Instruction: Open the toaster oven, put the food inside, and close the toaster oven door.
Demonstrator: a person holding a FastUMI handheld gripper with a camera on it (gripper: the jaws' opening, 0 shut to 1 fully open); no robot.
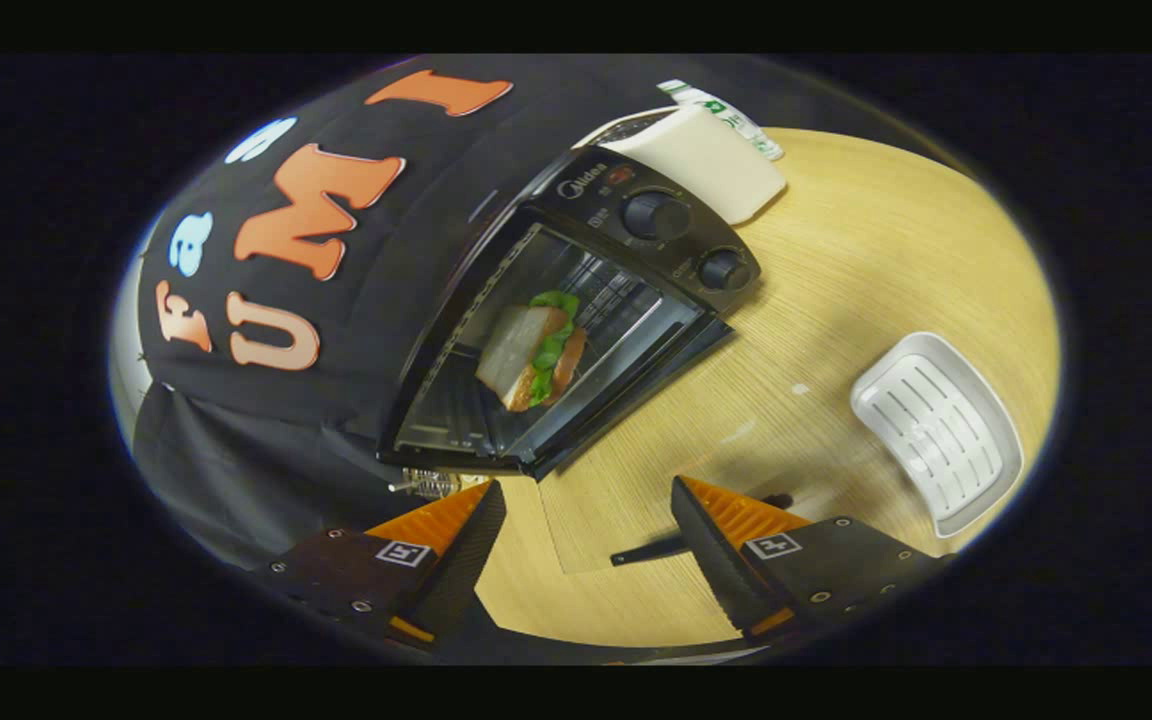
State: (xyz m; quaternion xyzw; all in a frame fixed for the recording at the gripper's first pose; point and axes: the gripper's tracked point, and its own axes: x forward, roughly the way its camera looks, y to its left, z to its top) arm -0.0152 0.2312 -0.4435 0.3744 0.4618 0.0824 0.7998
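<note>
Fingers [586, 545] spread, empty; sandwich [531, 355] stands on edge inside open toaster oven [636, 215]

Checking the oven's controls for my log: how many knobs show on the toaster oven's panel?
2. One knob sits nearer the cream box; the other knob sits nearer the open door's hinge. The gripper has its fingers open over the door, holding nothing.

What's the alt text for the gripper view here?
A sandwich sits inside the open toaster oven on a wooden table. The open gripper holds nothing, fingers just short of the lowered glass door. An empty white tray lies beside the oven.
</note>
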